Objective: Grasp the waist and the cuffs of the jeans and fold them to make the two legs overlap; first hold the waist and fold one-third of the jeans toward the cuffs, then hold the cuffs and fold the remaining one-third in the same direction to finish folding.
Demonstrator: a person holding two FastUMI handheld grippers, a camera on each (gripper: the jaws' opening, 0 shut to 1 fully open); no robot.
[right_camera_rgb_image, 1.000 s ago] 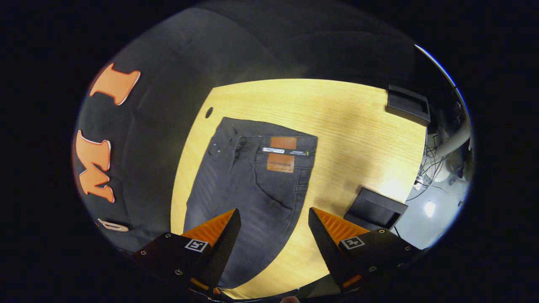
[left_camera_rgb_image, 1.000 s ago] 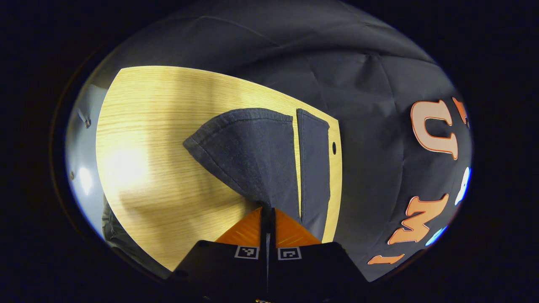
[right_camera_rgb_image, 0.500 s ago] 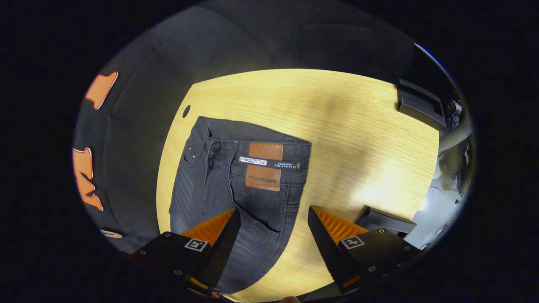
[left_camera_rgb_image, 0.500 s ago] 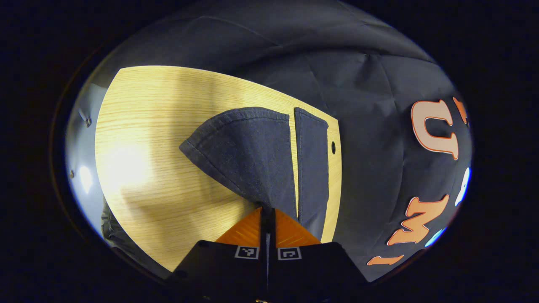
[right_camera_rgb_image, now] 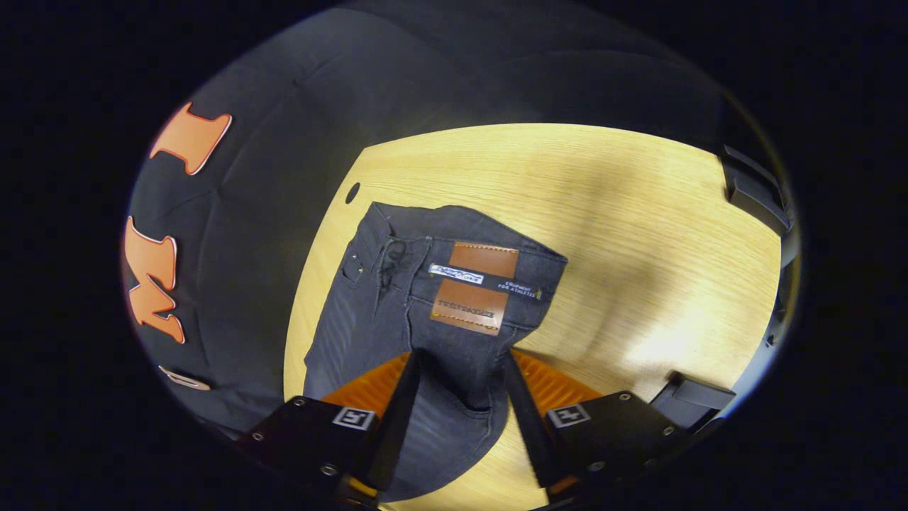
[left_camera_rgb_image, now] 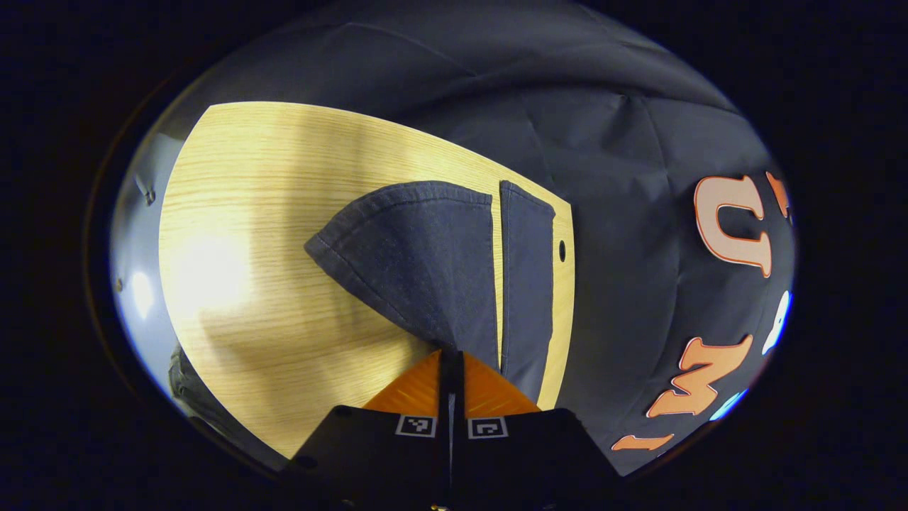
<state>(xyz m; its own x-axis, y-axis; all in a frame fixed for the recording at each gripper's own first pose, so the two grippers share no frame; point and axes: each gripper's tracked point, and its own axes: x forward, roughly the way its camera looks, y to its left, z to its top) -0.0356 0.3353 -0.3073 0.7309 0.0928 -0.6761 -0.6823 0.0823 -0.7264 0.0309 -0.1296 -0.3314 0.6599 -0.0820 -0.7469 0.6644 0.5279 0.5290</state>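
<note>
Jeans [right_camera_rgb_image: 418, 312] flat on wooden table [right_camera_rgb_image: 624, 213]. Left gripper [left_camera_rgb_image: 451, 353] pinched tight on a leg hem [left_camera_rgb_image: 418, 255]. Right gripper [right_camera_rgb_image: 457, 365] narrowed around hip fabric below the leather patch [right_camera_rgb_image: 472, 287]; firm contact uncertain. Judgement: close fully, then lift both ends evenly.

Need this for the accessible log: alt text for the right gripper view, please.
The right hand-held gripper straddles the upper part of dark jeans with its fingers partly open, just below the waist and its brown leather patch. The jeans lie on a light wooden table, with the black cloth wall behind.
</note>
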